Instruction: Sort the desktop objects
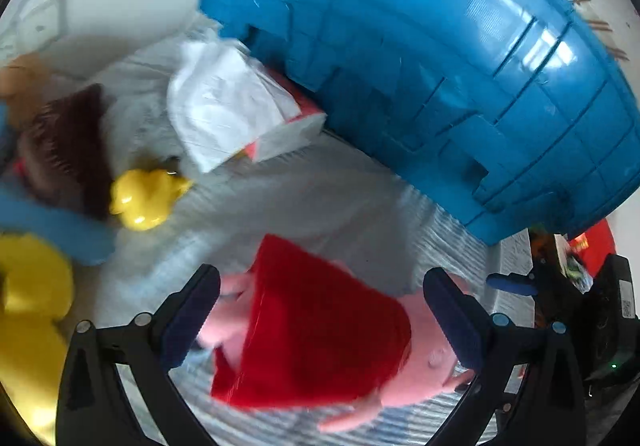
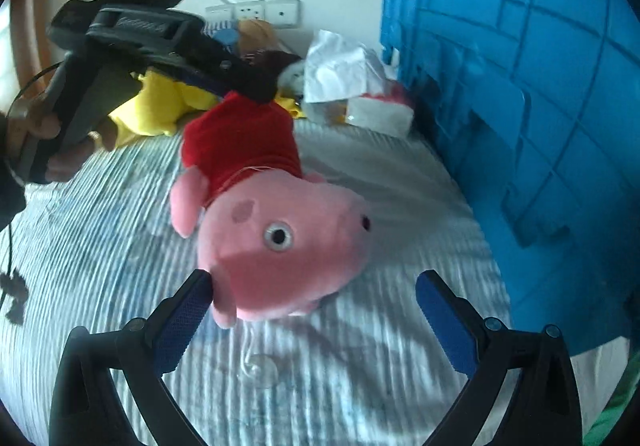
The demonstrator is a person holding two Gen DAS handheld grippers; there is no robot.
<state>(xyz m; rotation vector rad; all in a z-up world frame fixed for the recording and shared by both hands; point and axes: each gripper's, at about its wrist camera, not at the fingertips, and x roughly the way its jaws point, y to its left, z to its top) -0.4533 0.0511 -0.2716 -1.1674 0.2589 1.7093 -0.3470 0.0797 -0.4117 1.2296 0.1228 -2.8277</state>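
A pink pig plush in a red dress (image 2: 276, 230) lies on the striped cloth, head toward the right wrist camera. In the left wrist view the plush (image 1: 320, 326) lies between the open fingers of my left gripper (image 1: 324, 306), red dress uppermost. My right gripper (image 2: 312, 306) is open, its fingers on either side of the pig's head, the left pad close to the snout. The left gripper's body (image 2: 132, 42) shows in the right wrist view above the plush's feet. A big blue plastic crate (image 2: 520, 126) stands to the right.
A tissue pack with white paper (image 1: 224, 106) lies by the blue crate (image 1: 440, 66). A small yellow duck (image 1: 144, 202), a brown-haired doll (image 1: 68, 150) and a yellow plush (image 1: 28, 310) lie at left. Wall sockets (image 2: 256, 12) are behind. A clear suction cup (image 2: 260, 366) lies on the cloth.
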